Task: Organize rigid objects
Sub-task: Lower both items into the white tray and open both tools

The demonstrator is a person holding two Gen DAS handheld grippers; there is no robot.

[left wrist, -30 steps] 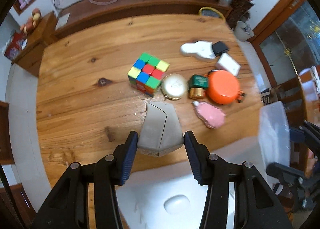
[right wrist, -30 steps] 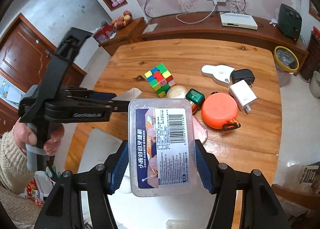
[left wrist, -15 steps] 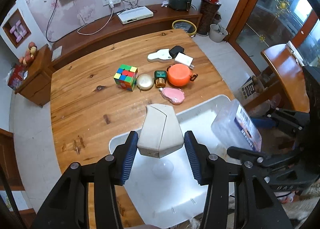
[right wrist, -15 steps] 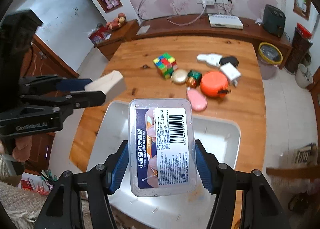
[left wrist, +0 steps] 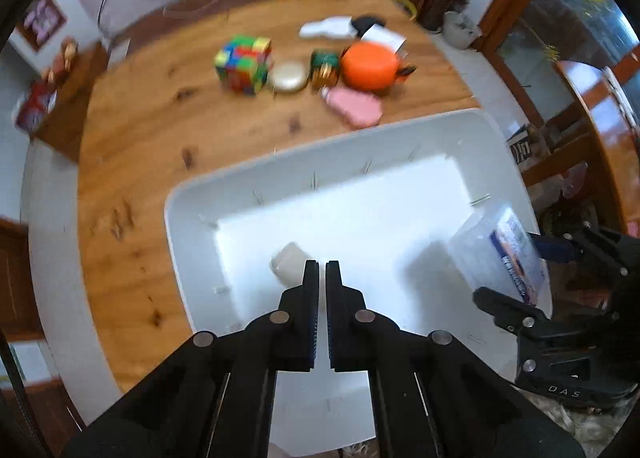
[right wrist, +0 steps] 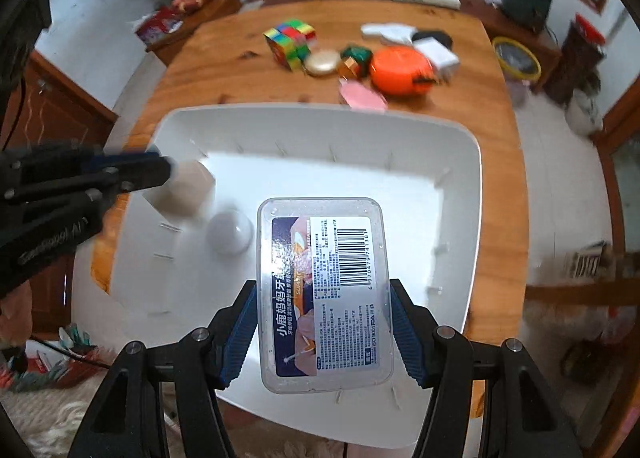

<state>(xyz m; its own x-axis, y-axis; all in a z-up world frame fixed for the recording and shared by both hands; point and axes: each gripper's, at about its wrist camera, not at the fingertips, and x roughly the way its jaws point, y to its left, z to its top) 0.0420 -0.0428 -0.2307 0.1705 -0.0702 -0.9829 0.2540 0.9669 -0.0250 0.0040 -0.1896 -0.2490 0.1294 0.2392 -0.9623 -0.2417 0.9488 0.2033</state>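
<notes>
Right tool [right wrist: 322,328] pinches a clear labelled box [right wrist: 324,290] above the white bin [right wrist: 460,161] on the tabletop [left wrist: 132,161]; left tool [left wrist: 322,272], pressed together, hangs just above a beige block [left wrist: 290,268] inside the bin.

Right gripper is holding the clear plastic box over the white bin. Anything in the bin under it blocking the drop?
Nothing visible blocks it. The clear plastic box hangs over bare floor of the white bin; the beige block and a small white object lie further left.
</notes>
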